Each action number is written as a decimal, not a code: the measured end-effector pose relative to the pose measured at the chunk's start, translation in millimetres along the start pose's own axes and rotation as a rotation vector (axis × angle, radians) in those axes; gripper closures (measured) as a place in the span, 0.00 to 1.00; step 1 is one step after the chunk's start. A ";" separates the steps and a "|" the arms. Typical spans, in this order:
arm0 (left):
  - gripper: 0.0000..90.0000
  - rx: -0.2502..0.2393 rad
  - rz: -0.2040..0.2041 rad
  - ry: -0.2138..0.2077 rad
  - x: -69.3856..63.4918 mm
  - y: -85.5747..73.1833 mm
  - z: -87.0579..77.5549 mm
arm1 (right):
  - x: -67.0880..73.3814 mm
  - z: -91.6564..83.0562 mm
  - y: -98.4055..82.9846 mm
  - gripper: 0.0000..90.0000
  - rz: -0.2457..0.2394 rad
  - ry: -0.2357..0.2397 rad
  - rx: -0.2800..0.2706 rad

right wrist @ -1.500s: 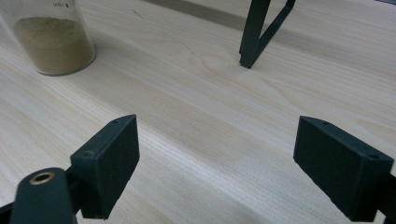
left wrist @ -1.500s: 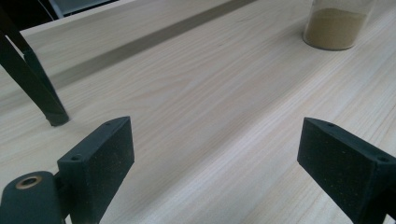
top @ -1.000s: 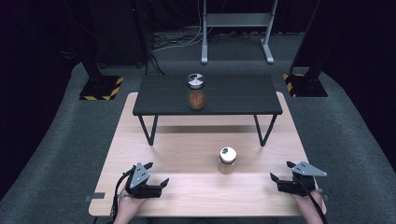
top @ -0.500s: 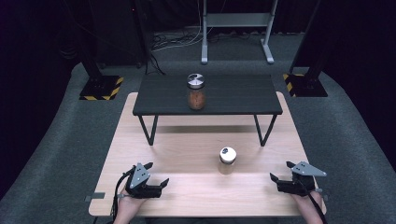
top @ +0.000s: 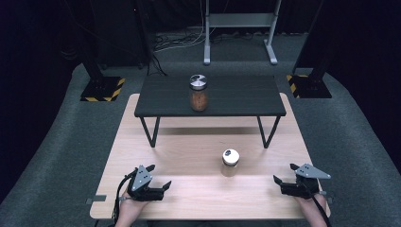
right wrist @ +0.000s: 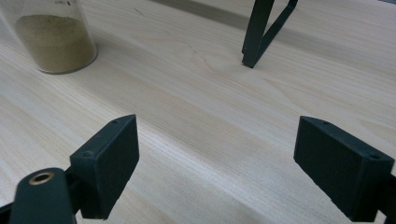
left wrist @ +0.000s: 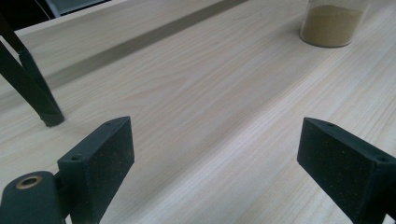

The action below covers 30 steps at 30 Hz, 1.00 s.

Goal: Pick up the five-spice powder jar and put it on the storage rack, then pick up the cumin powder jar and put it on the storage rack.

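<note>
- The left gripper (top: pixel 153 182) sits low at the near left corner of the light wooden table (top: pixel 189 156), held by a hand (top: pixel 130 208) that the bottom edge cuts off at the wrist; a black cable trails from it toward the near edge.
- Its jaws stand wide apart with nothing between them; in the left gripper view only bare wood grain lies in the gap.
- In that view 1 black leg (left wrist: pixel 32 88) of the small raised table comes down to the wood at the left, with its top cut off.
- A small black raised table (top: pixel 210 97) stands on the far half of the wooden table, on thin angled legs.
- On its top, left of centre, stands a jar (top: pixel 198 93) with a metal lid and reddish-brown contents; the label is too small to read.
- A 2nd jar (top: pixel 230 162) with a pale lid stands on the bare wood, right of centre, between the 2 grippers and well apart from both.
- Both gripper views show just its lower part, holding tan powder; the frame cuts off its top.
- The right gripper (top: pixel 283 182) rests at the near right corner, its grey plate on top, and the hand behind it is mostly out of frame.
- Its jaws are also spread wide and empty over plain wood.
</note>
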<state>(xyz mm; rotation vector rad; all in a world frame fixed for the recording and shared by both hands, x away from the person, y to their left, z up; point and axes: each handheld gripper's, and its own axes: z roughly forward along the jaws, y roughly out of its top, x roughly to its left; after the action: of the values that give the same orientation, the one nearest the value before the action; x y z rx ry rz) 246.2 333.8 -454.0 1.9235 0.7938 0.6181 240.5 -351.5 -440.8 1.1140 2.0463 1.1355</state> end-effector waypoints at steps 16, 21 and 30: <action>0.11 0.004 0.000 0.000 0.1 0.2 0.4 | -0.2 -0.8 -0.2 0.14 -0.004 0.015 -0.013; 0.11 0.004 0.000 0.000 -0.2 0.4 0.5 | -0.3 -2.7 -0.9 0.14 -0.015 0.047 -0.038; 0.11 -0.001 -0.003 0.006 -0.7 -0.2 -0.3 | -1.1 -0.3 2.9 0.12 -0.024 0.143 -0.074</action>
<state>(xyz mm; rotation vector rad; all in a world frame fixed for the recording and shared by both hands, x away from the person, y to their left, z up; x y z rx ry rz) 245.5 333.5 -454.2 1.9195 0.7998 0.6227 242.0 -351.6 -438.1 0.9954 2.1009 1.3011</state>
